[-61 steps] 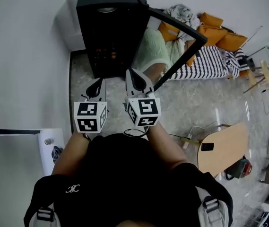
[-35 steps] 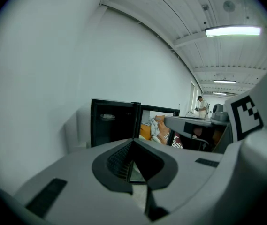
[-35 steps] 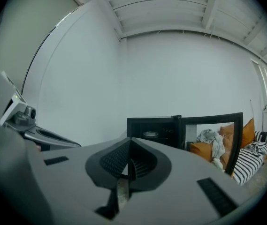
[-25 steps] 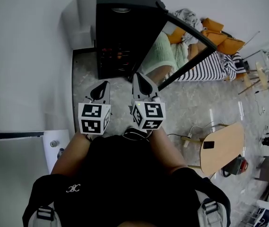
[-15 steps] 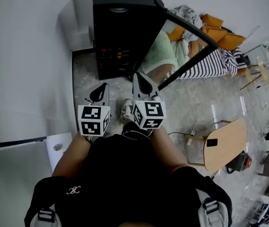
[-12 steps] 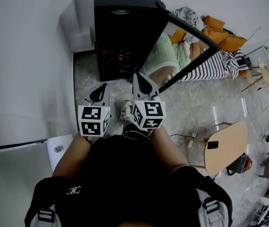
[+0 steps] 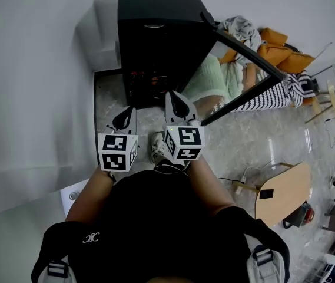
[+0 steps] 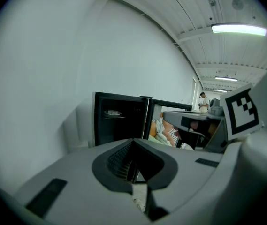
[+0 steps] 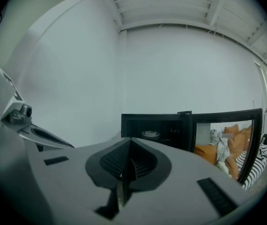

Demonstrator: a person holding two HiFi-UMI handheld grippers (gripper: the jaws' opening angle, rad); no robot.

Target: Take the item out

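Dish (image 9: 150, 134), pale and round, sat on a high shelf inside the black cabinet (image 7: 155, 40), well away from both tongs. The cabinet stood in a corner against the white wall (image 7: 37, 81). Its door (image 7: 249, 49) had a black frame with glass in it and was swung wide open to the right. Some small red and orange things (image 7: 146, 75) glowed low down inside, too small to tell what they were. The left tongs (image 8: 133, 146) were closed tight with nothing in them. The right tongs (image 9: 129, 142) were closed tight too, and they held nothing. Both pointed at the open cabinet from a little way back, side by side. The floor (image 7: 255, 134) was pale grey stone with cloudy marks. A shoe (image 7: 157, 148) showed on it between the two tongs. Past the door lay a soft green cloth (image 7: 205, 78), a black and white striped cloth (image 7: 273, 93) and some orange cushions (image 7: 279, 46). A round wooden table (image 7: 285, 187) stood to the right with a small dark flat thing (image 7: 266, 193) on it. A white cord (image 7: 244, 184) lay on the floor near the table. Long lights (image 8: 239, 29) shone on the white ceiling, and a person (image 8: 202, 100) stood far off down the room.
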